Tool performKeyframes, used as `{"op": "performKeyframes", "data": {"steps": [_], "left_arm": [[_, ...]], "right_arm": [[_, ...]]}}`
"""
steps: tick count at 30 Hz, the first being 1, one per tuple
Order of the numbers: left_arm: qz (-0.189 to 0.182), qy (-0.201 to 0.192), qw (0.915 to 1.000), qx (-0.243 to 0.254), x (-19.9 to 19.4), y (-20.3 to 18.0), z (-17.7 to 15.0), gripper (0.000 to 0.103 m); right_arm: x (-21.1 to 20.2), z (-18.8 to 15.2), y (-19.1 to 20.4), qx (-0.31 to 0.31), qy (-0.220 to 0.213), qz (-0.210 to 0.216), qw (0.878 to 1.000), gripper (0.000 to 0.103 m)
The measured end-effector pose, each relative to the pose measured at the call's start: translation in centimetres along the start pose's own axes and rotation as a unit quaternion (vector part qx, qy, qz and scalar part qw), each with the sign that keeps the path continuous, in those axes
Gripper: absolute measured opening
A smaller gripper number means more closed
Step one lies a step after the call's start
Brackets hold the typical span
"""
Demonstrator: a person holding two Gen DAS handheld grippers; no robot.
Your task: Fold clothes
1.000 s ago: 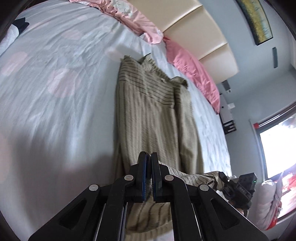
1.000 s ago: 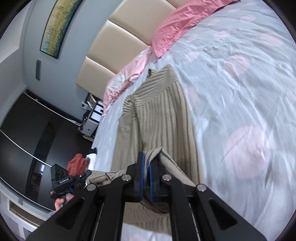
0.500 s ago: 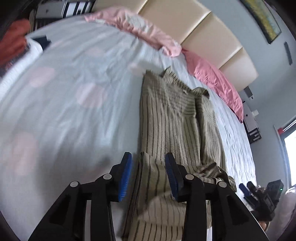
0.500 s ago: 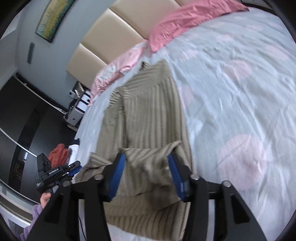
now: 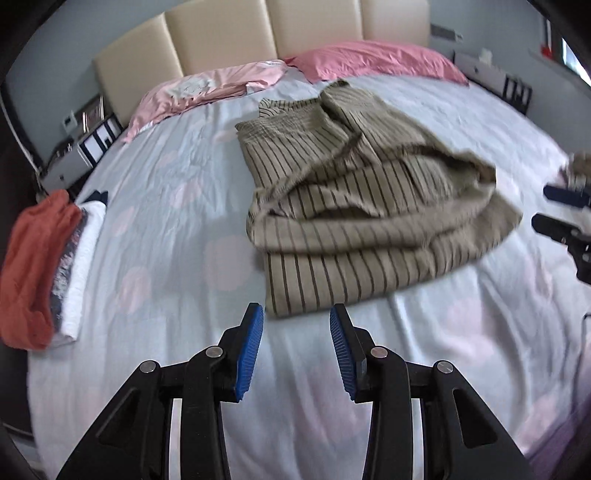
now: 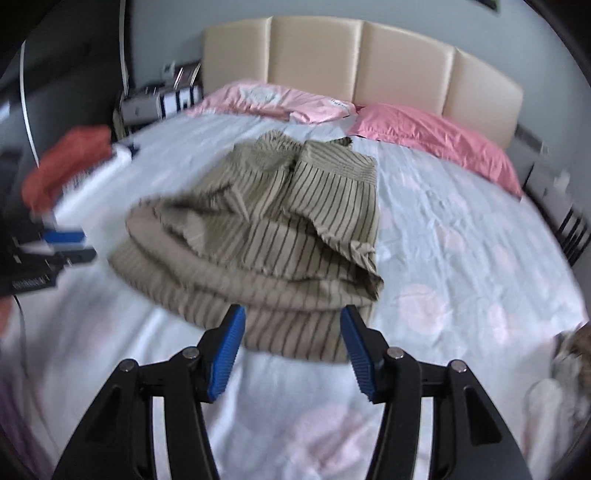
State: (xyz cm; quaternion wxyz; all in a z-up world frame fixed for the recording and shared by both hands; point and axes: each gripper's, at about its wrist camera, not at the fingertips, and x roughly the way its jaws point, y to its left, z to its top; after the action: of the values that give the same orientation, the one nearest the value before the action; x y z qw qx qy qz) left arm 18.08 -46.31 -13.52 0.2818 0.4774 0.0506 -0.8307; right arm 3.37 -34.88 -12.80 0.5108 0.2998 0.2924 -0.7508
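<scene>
A tan garment with dark stripes (image 5: pixel 365 206) lies loosely folded in the middle of the bed (image 5: pixel 177 229), its lower part doubled up over the rest. My left gripper (image 5: pixel 296 345) hangs open just short of its near edge, holding nothing. In the right wrist view the same garment (image 6: pixel 266 236) lies ahead, and my right gripper (image 6: pixel 291 350) is open at its near hem, nothing between the blue pads. The right gripper (image 5: pixel 565 214) shows at the right edge of the left wrist view; the left gripper (image 6: pixel 61 245) shows at the left of the right wrist view.
A stack of folded clothes (image 5: pixel 44 266), orange on top, sits at the bed's left edge. Pink pillows (image 5: pixel 369 61) lie against a beige headboard (image 5: pixel 258 33). A nightstand (image 5: pixel 88 144) stands at the far left. Another pile of cloth (image 6: pixel 565 373) is at the near right.
Both grippers were shut on the garment's lower edge a second ago; they opened, let it drop folded over, and drew back toward the foot of the bed.
</scene>
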Motion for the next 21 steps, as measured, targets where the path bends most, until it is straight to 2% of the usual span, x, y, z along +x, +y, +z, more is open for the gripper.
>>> {"op": "performKeyframes", "data": {"steps": [2, 5, 9, 17, 21], "left_arm": [[0.038, -0.001, 0.9984, 0.043, 0.3, -1.1, -0.7, 0.04], [0.092, -0.003, 0.9905, 0.102, 1.3, -2.8, -1.2, 0.04], [0.13, 0.011, 0.9781, 0.162, 3.2, -4.2, -1.8, 0.04], [0.21, 0.013, 0.9411, 0.265, 7.2, -5.8, -2.0, 0.04], [0.24, 0.011, 0.9205, 0.308, 8.8, -6.0, -2.1, 0.04]], "right_arm": [[0.7, -0.9, 1.0, -0.035, 0.02, -0.02, 0.999, 0.053], [1.8, -2.2, 2.4, -0.086, 0.049, -0.05, 0.994, 0.053], [3.4, -3.3, 3.6, -0.14, 0.074, -0.078, 0.984, 0.053], [7.2, -4.6, 4.6, -0.224, 0.105, -0.116, 0.962, 0.053], [8.3, -4.3, 4.7, -0.251, 0.1, -0.138, 0.953, 0.053]]}}
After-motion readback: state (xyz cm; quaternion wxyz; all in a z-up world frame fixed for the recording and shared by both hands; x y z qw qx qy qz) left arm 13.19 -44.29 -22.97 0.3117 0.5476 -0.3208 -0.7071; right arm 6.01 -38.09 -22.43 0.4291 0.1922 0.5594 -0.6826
